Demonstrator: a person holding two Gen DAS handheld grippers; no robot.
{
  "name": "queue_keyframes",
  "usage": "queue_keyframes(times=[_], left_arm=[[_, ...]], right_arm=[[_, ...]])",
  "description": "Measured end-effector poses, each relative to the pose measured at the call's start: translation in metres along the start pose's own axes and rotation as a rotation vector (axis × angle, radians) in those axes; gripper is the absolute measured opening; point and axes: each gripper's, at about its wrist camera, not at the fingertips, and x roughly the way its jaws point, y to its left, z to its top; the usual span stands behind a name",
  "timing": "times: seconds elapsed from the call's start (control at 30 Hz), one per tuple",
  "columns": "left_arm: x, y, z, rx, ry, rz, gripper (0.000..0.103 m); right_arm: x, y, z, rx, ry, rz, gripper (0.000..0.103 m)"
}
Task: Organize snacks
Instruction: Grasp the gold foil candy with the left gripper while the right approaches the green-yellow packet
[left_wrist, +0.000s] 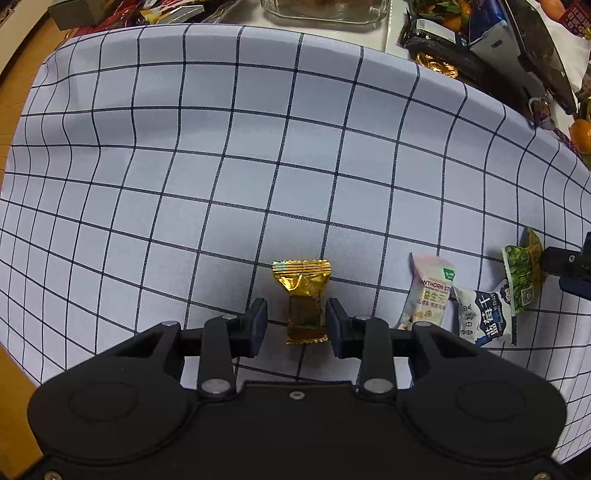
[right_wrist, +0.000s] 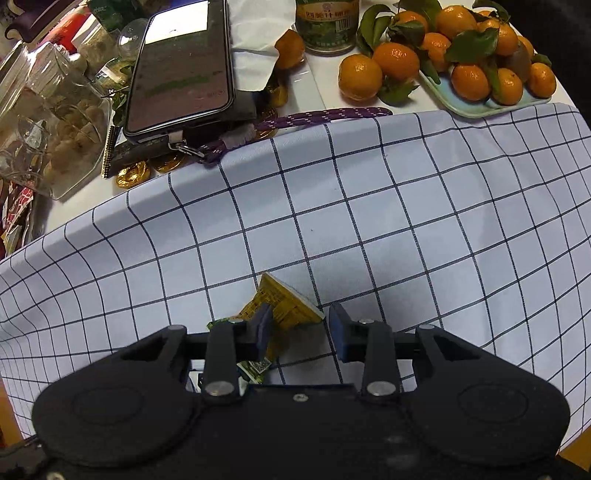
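Note:
A gold-wrapped candy (left_wrist: 302, 299) lies on the checked cloth (left_wrist: 221, 166) between the fingers of my left gripper (left_wrist: 297, 323), which is open around it. To its right lie a pink hawthorn packet (left_wrist: 426, 291), a blue-and-white packet (left_wrist: 485, 317) and a green-and-yellow packet (left_wrist: 522, 273). My right gripper (right_wrist: 299, 334) is open; the green-and-yellow packet (right_wrist: 284, 306) lies between its fingers, against the left finger. The right gripper's tip shows at the right edge of the left wrist view (left_wrist: 569, 267).
Beyond the cloth's far edge stand a phone (right_wrist: 181, 70) on a dark case, a purple lanyard (right_wrist: 295, 122), gold foil coins (right_wrist: 133, 177), a glass jar (right_wrist: 48, 122), a can (right_wrist: 327, 26) and a tray of mandarins (right_wrist: 480, 62).

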Motion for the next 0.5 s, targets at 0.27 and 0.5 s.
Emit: queue_keyframes(times=[0.27, 0.5], left_arm=[[0.012, -0.011, 0.003, 0.011, -0.006, 0.016, 0.043], [0.012, -0.025, 0.005, 0.046, -0.012, -0.006, 0.026]], right_arm=[[0.002, 0.008, 0.0, -0.051, -0.059, -0.034, 0.037], [-0.004, 0.007, 0.001, -0.029, -0.068, 0.035, 0.037]])
